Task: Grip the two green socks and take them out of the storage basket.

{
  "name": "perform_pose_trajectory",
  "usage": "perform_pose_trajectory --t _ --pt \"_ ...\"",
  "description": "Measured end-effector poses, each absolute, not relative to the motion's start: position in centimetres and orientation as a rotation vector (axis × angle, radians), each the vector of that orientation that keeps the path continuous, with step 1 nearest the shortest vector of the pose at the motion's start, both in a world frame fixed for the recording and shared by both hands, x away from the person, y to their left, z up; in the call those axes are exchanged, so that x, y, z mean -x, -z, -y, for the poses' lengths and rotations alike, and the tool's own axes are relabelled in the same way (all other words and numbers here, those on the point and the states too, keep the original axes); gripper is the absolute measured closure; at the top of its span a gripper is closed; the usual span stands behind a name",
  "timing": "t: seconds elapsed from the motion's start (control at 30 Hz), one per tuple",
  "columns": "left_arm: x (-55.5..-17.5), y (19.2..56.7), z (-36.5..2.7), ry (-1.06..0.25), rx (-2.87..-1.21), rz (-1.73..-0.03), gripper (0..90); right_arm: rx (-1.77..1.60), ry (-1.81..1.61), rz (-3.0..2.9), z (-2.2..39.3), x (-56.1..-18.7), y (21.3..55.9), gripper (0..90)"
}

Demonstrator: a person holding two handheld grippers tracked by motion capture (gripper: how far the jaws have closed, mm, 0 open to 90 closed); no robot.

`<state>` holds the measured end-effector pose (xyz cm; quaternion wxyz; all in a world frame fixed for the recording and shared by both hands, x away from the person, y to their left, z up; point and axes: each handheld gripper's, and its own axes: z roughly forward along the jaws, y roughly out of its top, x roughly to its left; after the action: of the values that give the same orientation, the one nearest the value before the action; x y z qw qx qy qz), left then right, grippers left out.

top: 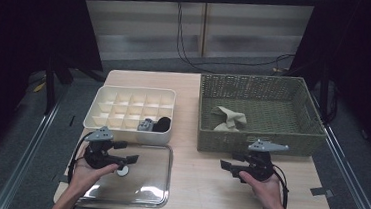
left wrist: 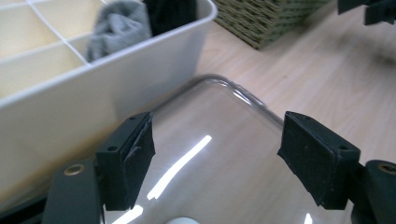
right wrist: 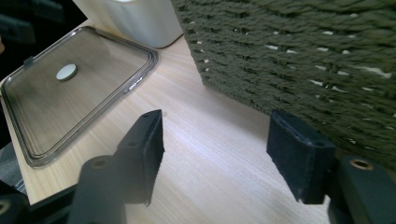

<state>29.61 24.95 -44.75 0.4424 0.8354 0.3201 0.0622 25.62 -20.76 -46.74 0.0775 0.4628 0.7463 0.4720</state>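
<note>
The left gripper (top: 130, 159) is held over the clear lid (top: 155, 182) on the table (top: 202, 181), jaws spread wide with nothing between them; the right gripper (top: 228, 164) is held just beside the wicker basket (top: 261, 135), jaws apart and empty

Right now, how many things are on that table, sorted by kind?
Containers: 2, the divided box and wicker basket
Clear lid: 1
Socks: 3, grey, black, beige
Grippers: 2, left, right
Total: 8
</note>
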Motion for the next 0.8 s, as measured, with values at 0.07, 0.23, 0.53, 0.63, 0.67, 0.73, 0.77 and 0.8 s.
perform_pose_trajectory --t 0.07,0.23,0.53,0.63,0.67,0.73,0.77,0.8 --pt "-28.9 45.0 -24.6 -0.144 -2.067 -0.781 25.7 -1.383 -1.419 -2.238 20.9 -25.7 46.6 40.8" --pt "-27.4 45.3 -23.6 -0.129 -2.090 -0.752 23.9 -1.372 -1.427 -2.226 21.2 -25.5 46.0 43.1" --pt "-26.8 46.2 -22.5 -0.070 -2.077 -0.753 17.6 -1.322 -1.447 -2.232 21.5 -25.6 43.9 48.3" --pt "-26.7 46.4 -22.4 -0.081 -2.082 -0.745 17.6 -1.299 -1.461 -2.224 21.9 -25.8 43.0 48.9" --pt "-26.7 46.5 -22.4 -0.084 -2.078 -0.745 17.5 -1.291 -1.465 -2.217 22.0 -25.9 42.6 48.9" --pt "-26.8 46.5 -22.3 -0.090 -2.080 -0.750 16.4 -1.280 -1.485 -2.199 22.3 -26.1 41.7 48.9" --pt "-26.8 46.6 -22.3 -0.099 -2.082 -0.750 16.0 -1.279 -1.487 -2.193 22.4 -26.2 41.4 48.9" --pt "-26.8 46.6 -22.3 -0.104 -2.087 -0.756 15.8 -1.277 -1.486 -2.194 22.5 -26.4 41.1 48.8"
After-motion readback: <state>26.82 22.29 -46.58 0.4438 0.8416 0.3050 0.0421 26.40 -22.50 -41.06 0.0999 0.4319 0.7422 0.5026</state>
